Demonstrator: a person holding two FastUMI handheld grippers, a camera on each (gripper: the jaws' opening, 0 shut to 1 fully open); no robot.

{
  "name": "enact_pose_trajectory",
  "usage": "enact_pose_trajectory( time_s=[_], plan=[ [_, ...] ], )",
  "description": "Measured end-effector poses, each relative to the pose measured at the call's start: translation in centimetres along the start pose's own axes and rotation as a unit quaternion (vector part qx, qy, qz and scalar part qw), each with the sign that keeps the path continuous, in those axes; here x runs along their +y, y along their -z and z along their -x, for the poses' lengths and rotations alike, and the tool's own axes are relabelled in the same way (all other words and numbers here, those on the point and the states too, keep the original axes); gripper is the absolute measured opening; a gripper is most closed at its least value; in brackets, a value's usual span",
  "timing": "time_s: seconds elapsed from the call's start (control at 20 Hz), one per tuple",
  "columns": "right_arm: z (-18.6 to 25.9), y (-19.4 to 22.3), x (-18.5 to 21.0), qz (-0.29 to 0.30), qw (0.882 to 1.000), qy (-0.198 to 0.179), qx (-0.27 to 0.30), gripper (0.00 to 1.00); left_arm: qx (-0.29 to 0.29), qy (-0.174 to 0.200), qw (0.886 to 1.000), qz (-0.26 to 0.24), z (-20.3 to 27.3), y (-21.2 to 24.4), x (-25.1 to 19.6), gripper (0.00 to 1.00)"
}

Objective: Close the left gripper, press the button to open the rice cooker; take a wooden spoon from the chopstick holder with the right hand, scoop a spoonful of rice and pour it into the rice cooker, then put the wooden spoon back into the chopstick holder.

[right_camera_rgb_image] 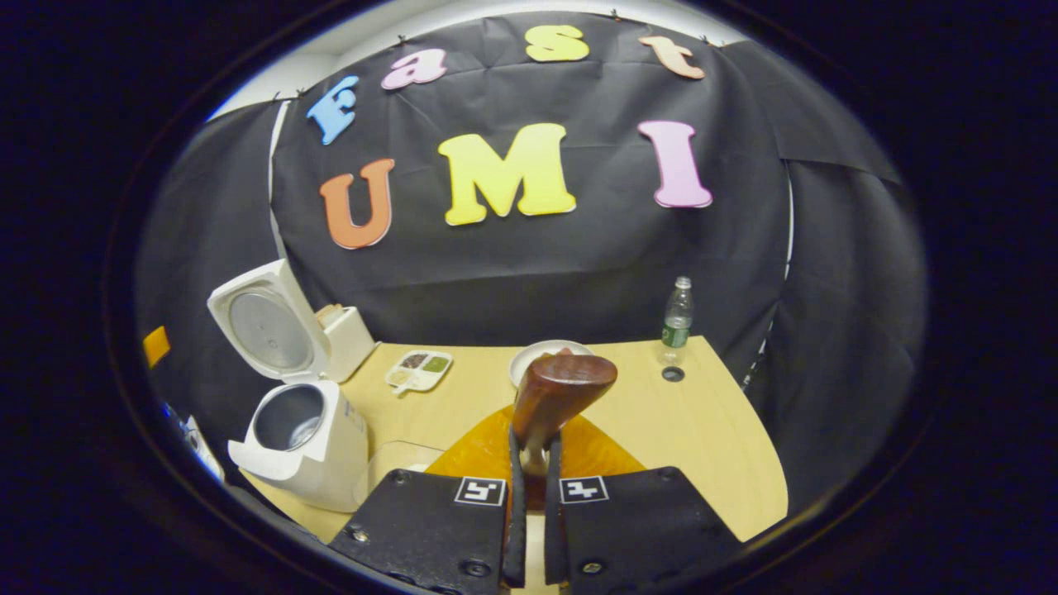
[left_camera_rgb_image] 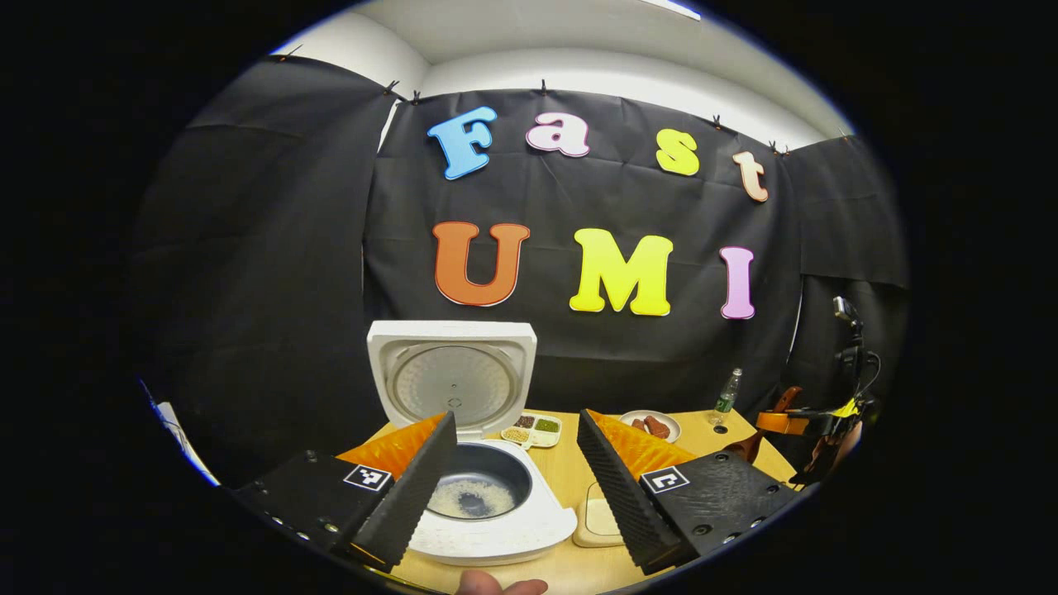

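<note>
Clamping the wooden spoon (right_camera_rgb_image: 552, 397) by its handle, the right gripper (right_camera_rgb_image: 531, 504) hovers right of the rice cooker (right_camera_rgb_image: 302, 438) (lid up, rice inside); the left gripper (left_camera_rgb_image: 517, 487) gapes above it.

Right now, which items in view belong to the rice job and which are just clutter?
Job:
- rice cooker, lid up, rice in the pot
- wooden spoon, clamped in the right gripper
- chopstick holder behind the cooker
- left gripper, open

Clutter:
- divided snack tray
- plate of sausages
- water bottle
- bottle cap
</note>
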State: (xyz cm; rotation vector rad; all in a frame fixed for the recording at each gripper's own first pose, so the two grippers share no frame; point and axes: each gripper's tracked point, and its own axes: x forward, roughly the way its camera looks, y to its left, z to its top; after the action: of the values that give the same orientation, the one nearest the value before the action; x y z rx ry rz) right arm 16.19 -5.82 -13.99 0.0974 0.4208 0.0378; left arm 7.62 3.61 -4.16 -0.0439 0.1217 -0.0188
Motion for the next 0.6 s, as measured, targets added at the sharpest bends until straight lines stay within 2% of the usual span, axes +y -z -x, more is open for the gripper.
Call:
enact_pose_trajectory(
  time_s=[0.15, 0.25, 0.3, 0.6],
  plan=[
    [-0.7, 1.6, 4.1, 0.033, 0.999, -0.013, 0.001, 0.11, 0.003, -0.012, 1.0, -0.006, 1.3, 0.4, 2.1, 0.94],
    [-1.9, 3.5, 5.9, 0.066, 0.998, -0.008, 0.007, 0.12, 0.006, -0.017, 1.0, -0.011, 2.2, 0.8, 3.1, 0.94],
    [-2.6, 4.6, 6.6, 0.081, 0.997, -0.007, 0.011, 0.1, 0.01, -0.018, 1.0, -0.013, 2.5, 1.0, 3.7, 0.94],
    [-6.8, 10.1, 7.6, 0.171, 0.984, 0.037, 0.018, 0.1, 0.032, -0.038, 0.999, -0.012, 3.9, 2.1, 6.6, 0.94]
  ],
)
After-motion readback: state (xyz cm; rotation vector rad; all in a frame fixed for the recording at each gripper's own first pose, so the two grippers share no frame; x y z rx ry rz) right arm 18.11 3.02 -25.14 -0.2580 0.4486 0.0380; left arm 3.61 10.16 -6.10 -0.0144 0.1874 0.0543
